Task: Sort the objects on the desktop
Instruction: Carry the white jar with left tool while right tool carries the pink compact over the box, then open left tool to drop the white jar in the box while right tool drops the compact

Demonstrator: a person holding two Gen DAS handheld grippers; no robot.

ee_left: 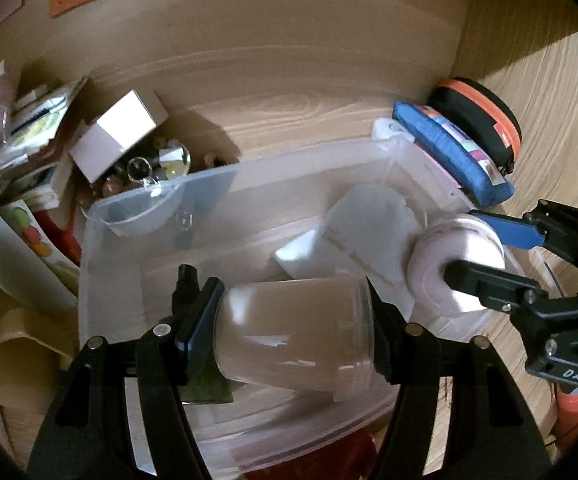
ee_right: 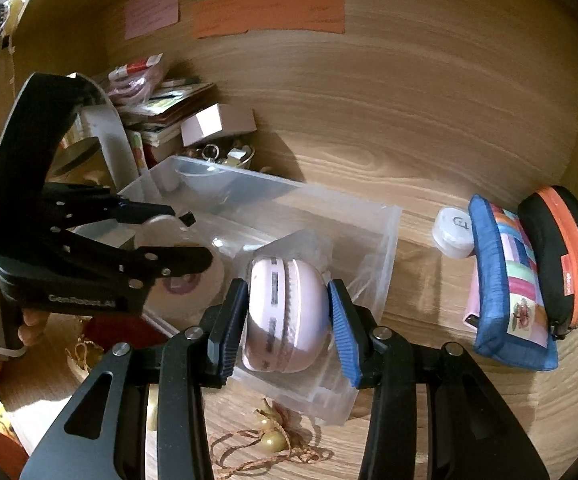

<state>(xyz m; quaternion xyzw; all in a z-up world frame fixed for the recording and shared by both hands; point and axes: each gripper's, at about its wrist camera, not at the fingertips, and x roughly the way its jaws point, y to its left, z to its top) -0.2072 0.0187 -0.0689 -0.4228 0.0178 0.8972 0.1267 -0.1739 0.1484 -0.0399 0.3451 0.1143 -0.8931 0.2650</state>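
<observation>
— Two holds at once. On the left wrist view, what sits between the tongs?

— The left gripper (ee_left: 295, 332) is clamped on a frosted jar (ee_left: 293, 340), lying sideways, pads on its base and its lid end, just above the clear bin (ee_left: 89, 264). It looks like light, hard, smooth plastic — slippery, I judge, so an end-to-end squeeze holds better than pinching the round wall.

— And beyond those tongs, to the right?

— The right gripper (ee_left: 469, 248), closed on a pink round case (ee_left: 455, 264) at the bin's edge.

— The right wrist view?

— Same pink round case (ee_right: 285, 316), squeezed across its two domed faces by the right gripper (ee_right: 289, 320), over the bin's (ee_right: 385, 240) near corner. Rigid and light, probably; the curved shell could slip out, so centre the pads. The left gripper (ee_right: 197, 236) is ahead-left.
</observation>
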